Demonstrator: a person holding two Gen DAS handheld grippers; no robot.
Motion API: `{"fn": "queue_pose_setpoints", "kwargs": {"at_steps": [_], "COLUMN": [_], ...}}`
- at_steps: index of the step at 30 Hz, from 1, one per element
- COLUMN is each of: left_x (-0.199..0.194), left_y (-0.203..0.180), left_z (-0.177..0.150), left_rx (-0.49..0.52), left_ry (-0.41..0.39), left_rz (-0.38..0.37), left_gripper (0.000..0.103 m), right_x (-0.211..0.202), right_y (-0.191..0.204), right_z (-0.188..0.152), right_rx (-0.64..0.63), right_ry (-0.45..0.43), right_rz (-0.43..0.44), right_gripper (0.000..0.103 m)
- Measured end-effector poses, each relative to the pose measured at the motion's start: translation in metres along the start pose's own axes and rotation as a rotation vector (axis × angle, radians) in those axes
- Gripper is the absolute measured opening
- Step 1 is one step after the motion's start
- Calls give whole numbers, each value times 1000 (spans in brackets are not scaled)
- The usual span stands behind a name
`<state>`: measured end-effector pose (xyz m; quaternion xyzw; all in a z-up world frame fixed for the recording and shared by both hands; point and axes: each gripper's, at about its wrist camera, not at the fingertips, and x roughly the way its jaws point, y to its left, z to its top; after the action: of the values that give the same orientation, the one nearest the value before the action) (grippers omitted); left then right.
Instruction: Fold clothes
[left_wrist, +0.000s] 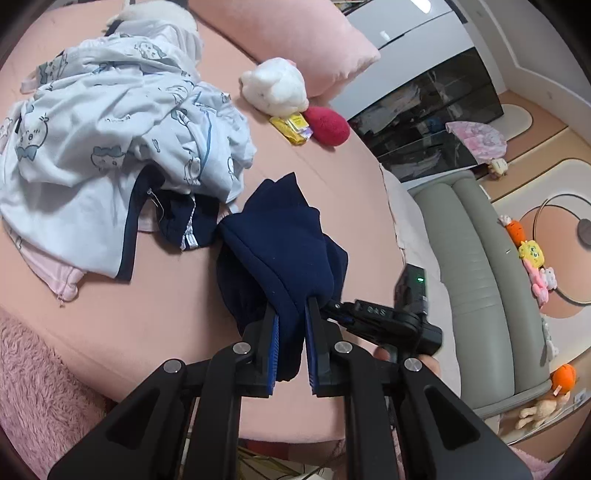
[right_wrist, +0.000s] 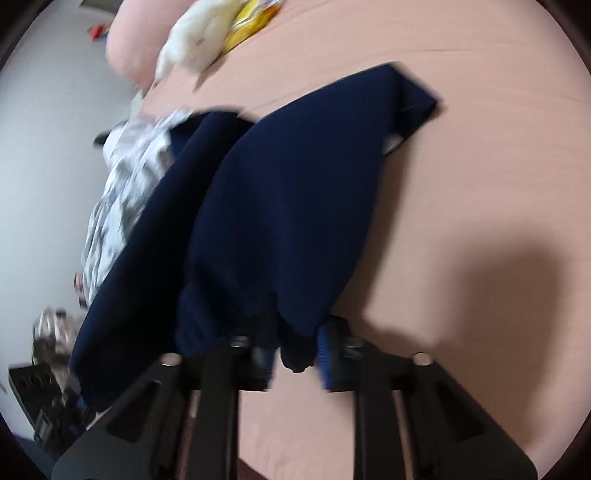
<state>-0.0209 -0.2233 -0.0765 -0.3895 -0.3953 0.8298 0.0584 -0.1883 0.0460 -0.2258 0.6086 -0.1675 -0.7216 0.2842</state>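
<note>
Navy garment (left_wrist: 284, 240) hangs bunched over the pink bed (left_wrist: 155, 332), its long axis running from the grippers away toward the pale printed clothes pile (left_wrist: 110, 122). Left gripper (left_wrist: 291, 325) is clamped on one edge; right gripper (right_wrist: 295, 354), blurred, pinches another edge just beside it.

Seen from the left wrist, the garment (left_wrist: 284, 236) hangs at the centre above the bed (left_wrist: 317, 162), pinched between the left gripper's (left_wrist: 291, 332) fingers (left_wrist: 271, 332). A heap of clothes (left_wrist: 110, 125) lies on the bed at ten o'clock. A plush toy (left_wrist: 275, 88) sits at twelve, before a pillow (left_wrist: 295, 40). A sofa (left_wrist: 480, 266) stands off the bed at three o'clock.
</note>
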Motion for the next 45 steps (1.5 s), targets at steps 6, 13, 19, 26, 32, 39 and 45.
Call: {"fn": "queue_pose_setpoints", "kwargs": {"at_steps": [6,13,19,26,32,39,45], "left_x": [-41,-12,68,2,-10,110,129], "left_y": [-34,-87,-144,-249,-194,-19,15], "left_z": [-15,-9,44,111,71,-47,-72], "left_rx": [54,153,255,460,358,35,-26], "left_ry": [-23,44,103,-192,-210,93,187], "left_rz": [-182,-260,-199,-301,-271,-12,-29], "left_gripper": [13,13,11,11,11,10,53], "right_x": [-83,-159,-217,-344,-365,-180,-140], "right_y": [24,14,4,68,73,-42,-92], "right_z": [-44,-47,-46,-10,-61,-119,-135], "right_rx": [-179,-200,-198,-285,-246,8,165], "right_ry": [-123,-264,-374,-762,-924,-465,-397], "right_rz": [-53,-182,-290,-258,-257,-473,-404], "right_gripper": [8,8,8,8,8,9,35]}}
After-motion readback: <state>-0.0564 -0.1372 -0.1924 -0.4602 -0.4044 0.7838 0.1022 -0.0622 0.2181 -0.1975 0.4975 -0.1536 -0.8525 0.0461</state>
